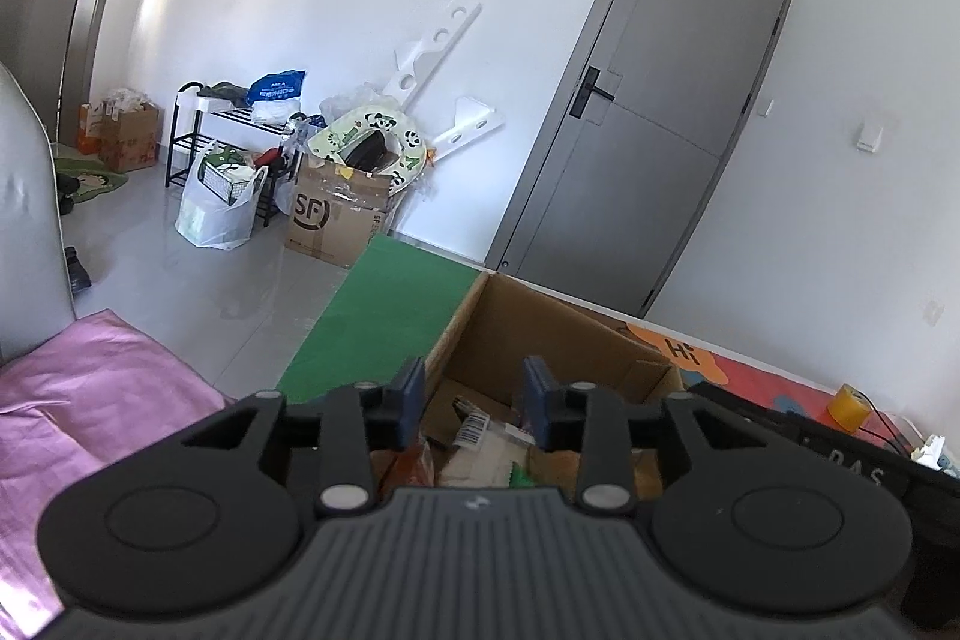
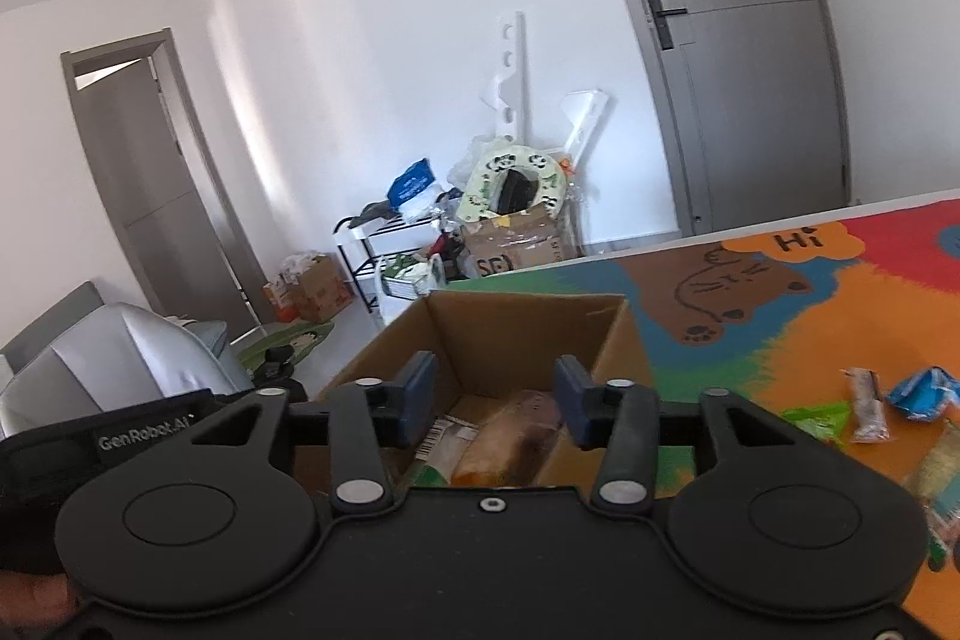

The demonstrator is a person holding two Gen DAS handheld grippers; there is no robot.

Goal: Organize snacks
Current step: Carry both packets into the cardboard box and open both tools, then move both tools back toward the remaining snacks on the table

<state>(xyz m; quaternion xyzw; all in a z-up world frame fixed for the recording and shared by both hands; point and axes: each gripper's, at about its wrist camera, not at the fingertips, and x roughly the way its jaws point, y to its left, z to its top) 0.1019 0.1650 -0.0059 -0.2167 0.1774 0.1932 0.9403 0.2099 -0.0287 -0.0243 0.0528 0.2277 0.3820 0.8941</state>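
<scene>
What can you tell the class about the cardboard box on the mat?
The cardboard box is plain brown corrugated card, open at the top with flaps up. It stands upright on the colourful mat, near its green end. Inside lie several snack packets, one with a barcode label. Nothing grips it.

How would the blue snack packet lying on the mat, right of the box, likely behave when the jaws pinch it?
The blue snack packet looks crumpled, so it is probably a thin, floppy wrapper that sags in a pinch. It seems light for its size and may slide on the play mat if pushed. It lies flat, so rolling is unlikely.
</scene>
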